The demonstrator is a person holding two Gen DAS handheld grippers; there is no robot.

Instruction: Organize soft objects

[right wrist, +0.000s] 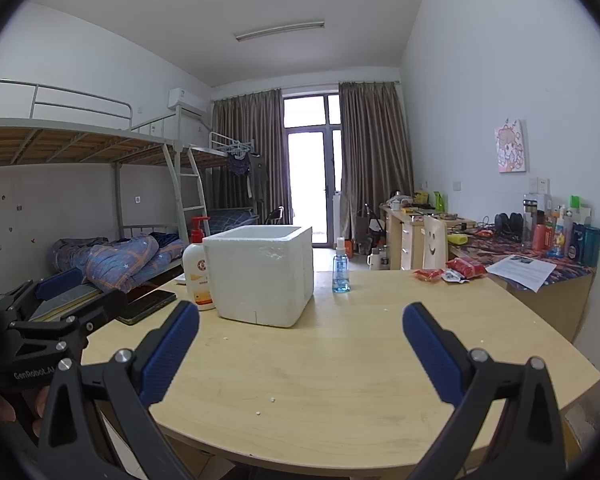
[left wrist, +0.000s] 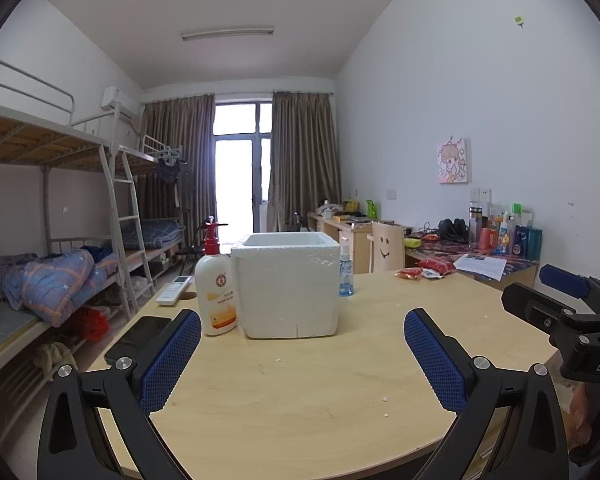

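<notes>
A pale wooden table [left wrist: 320, 380] fills the near part of the dorm room, with bunk beds [left wrist: 60, 208] along the left wall. On it, toward the far side, a white foam box [left wrist: 286, 284] stands upright with its top open. A white lotion pump bottle [left wrist: 215, 288] stands just beside its left wall, and a small blue spray bottle [left wrist: 345, 276] stands just beside its right. Red soft packets [right wrist: 456, 270] lie at the far right edge, well apart from the box. A dark phone [right wrist: 148, 306] and a white remote [left wrist: 174, 290] lie on the left. The left gripper [left wrist: 302, 334] and right gripper [right wrist: 300, 330] both hover over the near tabletop, jaws spread wide, holding nothing.
</notes>
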